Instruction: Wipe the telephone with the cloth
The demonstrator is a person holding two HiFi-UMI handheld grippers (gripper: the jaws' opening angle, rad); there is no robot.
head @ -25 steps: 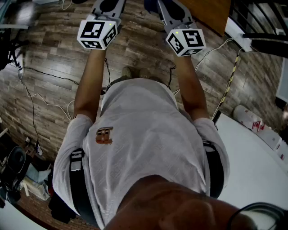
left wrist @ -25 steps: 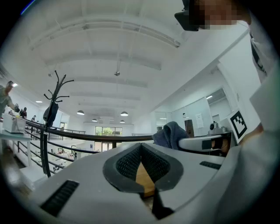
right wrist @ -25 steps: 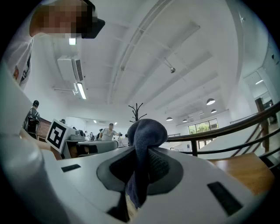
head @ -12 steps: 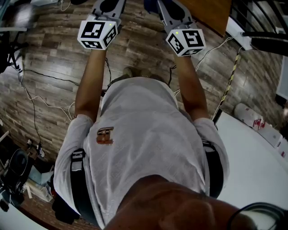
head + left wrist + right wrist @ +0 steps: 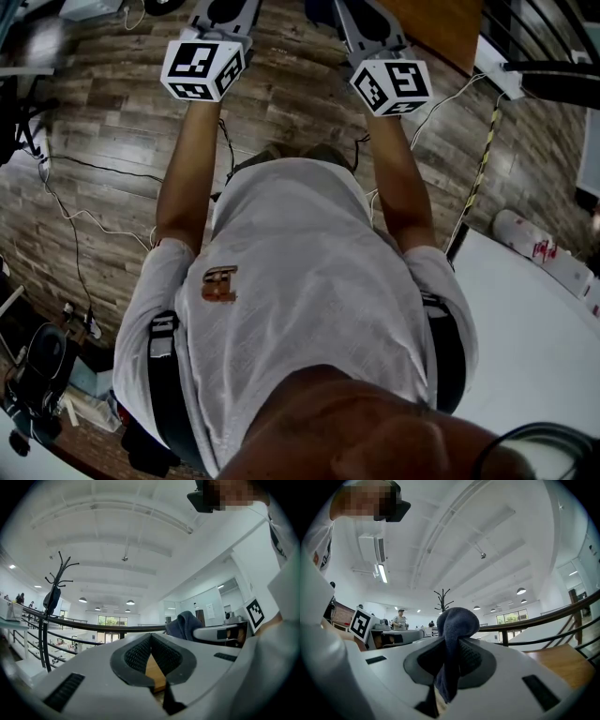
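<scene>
Head view looks steeply down over the person's white shirt to both arms stretched forward above a wooden floor, where thin cables trail at the left. A marker cube sits above each wrist, one on the left and one on the right, and the tool tips run out past the top edge of that view. A white counter fills the lower right corner, beside the person's right arm. In the left gripper view the left tool is clenched, its ribbed dark pads meeting in a line with nothing between them. In the right gripper view the right tool is clamped on the cloth, a dark blue-grey fabric that bunches in a rounded lump above the pads and hangs in a tail below them. Both tools point up toward a white ceiling. A black coat rack stands in the hall behind the cloth, and a dark railing crosses at the right.
</scene>
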